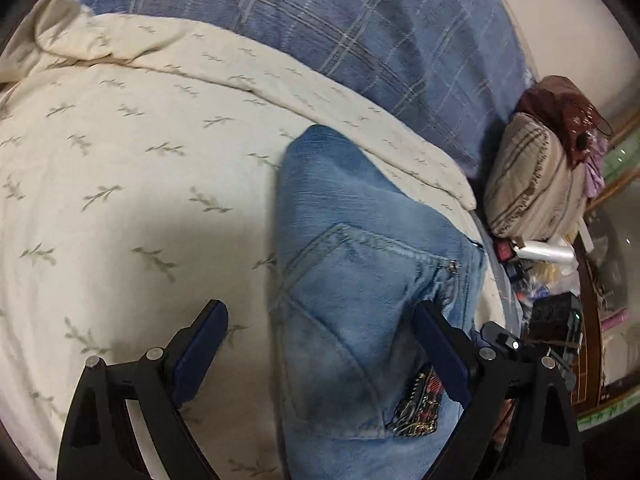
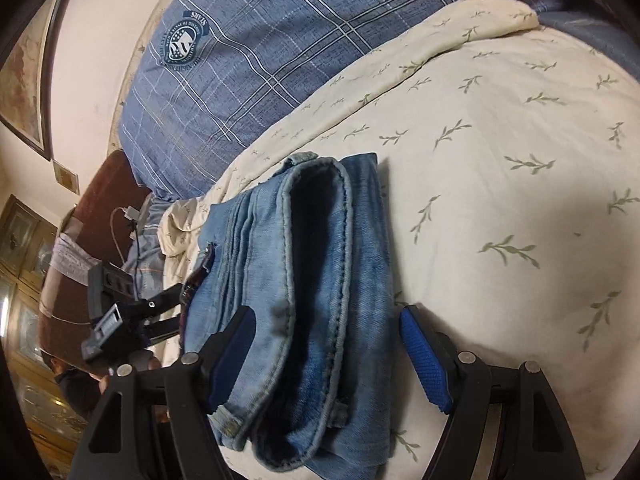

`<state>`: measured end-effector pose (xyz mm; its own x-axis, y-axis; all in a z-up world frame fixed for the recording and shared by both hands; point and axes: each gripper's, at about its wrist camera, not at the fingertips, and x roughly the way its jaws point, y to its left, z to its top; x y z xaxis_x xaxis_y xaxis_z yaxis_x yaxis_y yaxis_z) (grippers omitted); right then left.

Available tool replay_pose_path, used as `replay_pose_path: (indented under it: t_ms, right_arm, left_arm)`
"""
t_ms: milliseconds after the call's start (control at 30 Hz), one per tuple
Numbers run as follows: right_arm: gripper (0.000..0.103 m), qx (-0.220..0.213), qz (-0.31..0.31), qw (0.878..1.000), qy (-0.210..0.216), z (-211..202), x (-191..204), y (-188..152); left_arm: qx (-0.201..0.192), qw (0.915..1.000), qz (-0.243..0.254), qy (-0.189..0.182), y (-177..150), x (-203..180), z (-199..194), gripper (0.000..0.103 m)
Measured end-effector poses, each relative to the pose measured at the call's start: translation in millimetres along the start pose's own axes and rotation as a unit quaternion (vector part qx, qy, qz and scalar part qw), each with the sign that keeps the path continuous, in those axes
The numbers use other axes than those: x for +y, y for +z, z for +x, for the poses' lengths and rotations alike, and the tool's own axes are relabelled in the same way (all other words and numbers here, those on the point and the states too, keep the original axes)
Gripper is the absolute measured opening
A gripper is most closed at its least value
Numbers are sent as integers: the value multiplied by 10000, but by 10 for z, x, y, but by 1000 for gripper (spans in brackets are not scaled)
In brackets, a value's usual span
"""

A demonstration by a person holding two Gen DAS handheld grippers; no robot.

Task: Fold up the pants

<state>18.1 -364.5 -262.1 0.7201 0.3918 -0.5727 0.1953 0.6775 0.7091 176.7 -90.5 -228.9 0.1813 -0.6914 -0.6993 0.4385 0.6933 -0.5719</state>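
Item: folded pants (image 2: 304, 280), on bed quilt (image 2: 500, 184); long axis running near to far, straight ahead of both grippers. Right gripper (image 2: 326, 354): jaws wide, straddling the near end, nothing held. Left gripper (image 1: 320, 354): jaws wide, likewise

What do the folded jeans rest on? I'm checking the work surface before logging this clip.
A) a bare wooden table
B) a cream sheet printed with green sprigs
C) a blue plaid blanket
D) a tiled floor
B: the jeans lie on the cream leaf-print sheet; the plaid blanket lies behind them.
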Motion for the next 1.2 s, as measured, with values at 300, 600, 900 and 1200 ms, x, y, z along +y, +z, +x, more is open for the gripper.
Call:
replay_pose_path:
  t_ms: [300, 600, 900, 1200]
  right_arm:
    - [74, -45, -239, 9996, -109, 155, 214, -37]
    - [41, -261, -609, 9972, -356, 163, 442, -117]
    - [40, -606, -779, 9951, -49, 130, 721, -17]
    - [40, -579, -990, 9923, 473, 492, 1136, 241]
  left_arm:
    - [31, 9993, 190, -323, -1, -130, 144, 91]
    - [-273, 9974, 556, -356, -36, -268, 48, 58]
    - [-765, 9955, 546, -81, 96, -303, -331, 56]
    - [-1214, 9919, 275, 242, 503, -186, -777, 56]
